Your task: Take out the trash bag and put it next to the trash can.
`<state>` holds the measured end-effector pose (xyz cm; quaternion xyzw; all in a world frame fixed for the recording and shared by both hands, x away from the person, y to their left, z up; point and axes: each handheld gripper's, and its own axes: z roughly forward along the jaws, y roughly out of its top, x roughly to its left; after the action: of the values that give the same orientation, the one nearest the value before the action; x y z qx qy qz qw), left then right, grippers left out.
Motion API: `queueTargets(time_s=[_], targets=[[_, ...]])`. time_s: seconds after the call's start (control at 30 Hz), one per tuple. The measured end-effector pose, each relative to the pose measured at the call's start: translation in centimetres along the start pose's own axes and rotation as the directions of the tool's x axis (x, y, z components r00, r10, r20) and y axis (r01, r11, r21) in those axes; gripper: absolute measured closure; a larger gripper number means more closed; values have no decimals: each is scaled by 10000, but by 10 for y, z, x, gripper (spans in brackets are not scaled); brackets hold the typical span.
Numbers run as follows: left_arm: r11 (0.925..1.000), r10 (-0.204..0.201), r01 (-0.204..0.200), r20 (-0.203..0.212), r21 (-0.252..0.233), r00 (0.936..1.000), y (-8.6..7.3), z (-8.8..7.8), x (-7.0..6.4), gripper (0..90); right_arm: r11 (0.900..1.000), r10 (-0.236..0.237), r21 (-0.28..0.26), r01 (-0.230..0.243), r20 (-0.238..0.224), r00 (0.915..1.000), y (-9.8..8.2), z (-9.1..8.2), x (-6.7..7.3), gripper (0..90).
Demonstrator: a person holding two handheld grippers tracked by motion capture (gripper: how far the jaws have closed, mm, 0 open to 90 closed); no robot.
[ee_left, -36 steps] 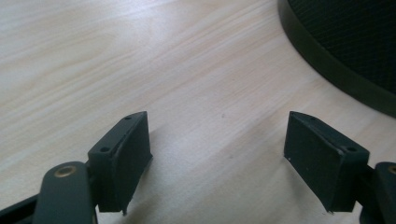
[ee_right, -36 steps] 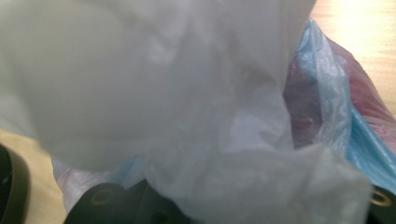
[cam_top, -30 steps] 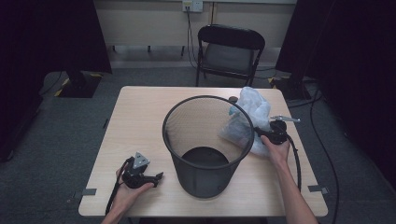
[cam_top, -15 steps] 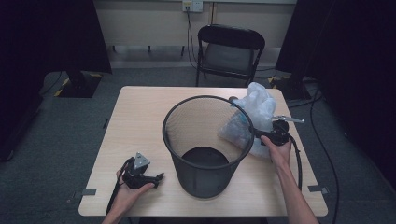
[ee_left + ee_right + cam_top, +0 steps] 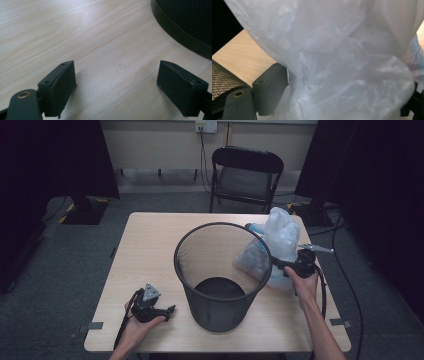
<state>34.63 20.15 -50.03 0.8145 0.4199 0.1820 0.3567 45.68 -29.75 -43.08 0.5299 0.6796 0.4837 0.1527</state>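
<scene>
High view: black mesh wastebasket (image 5: 222,275) stands mid-table (image 5: 150,245), and everything else is placed from it. Crumpled clear plastic bag (image 5: 276,245) sits just beside the basket on its right, bunched against the rim and rising above it, not yet inside and not draped over the edge. Right gripper (image 5: 280,266) is at the bag's near side, close to the basket's right rim. Its jaws have just been opening, from a narrow set a second ago to wide now, and against the earlier pictures the hand sits a touch higher. Right gripper view confirms: the bag (image 5: 342,65) bulges between the two jaws, the left jaw standing clear of the film with a gap showing (the right jaw is mostly hidden behind plastic, so contact there I cannot tell). Reading: the pinch on the bag has been let go, and the bag now rests on its own against the basket, slightly taller and looser than before. Likely a re-grip is coming, to find an edge of the bag's mouth for lining the basket. Left gripper (image 5: 167,310) lies to the near left of the basket, resting low on the table in the person's hand, unmoved from the earlier pictures. Left gripper view shows its jaws wide with bare wood between, basket base at upper right.
</scene>
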Motion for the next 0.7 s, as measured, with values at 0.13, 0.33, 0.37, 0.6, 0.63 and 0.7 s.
queueTargets(time_s=[0.13, 0.33, 0.37, 0.6, 0.63, 0.7], targets=[[10000, -2, 2, 1, 0, 10000, 0, 0, 0, 148, 9999, -39, -120, 38, -53, 10000, 1, -9, 0, 158], [10000, 0, 0, 0, 2, 10000, 0, 0, 0, 148, 9995, -42, -316, 41, -31, 10000, 3, -21, 2, 158], [10000, 2, -2, 0, 2, 10000, 0, 0, 0, 148, 9994, -61, -350, 60, -38, 10000, 3, -23, 2, 157], [10000, 0, 0, 1, 1, 10000, 0, 0, 0, 148, 9986, -210, -482, 206, -86, 9997, 6, -36, 8, 155], [10000, -3, 3, 0, 0, 10000, 0, 0, 0, 148, 9985, -209, -500, 205, -92, 9997, 6, -38, 9, 155], [10000, 0, 0, 2, 0, 10000, 0, 0, 0, 148, 9980, -244, -585, 233, -171, 9996, 6, -42, 12, 155]])
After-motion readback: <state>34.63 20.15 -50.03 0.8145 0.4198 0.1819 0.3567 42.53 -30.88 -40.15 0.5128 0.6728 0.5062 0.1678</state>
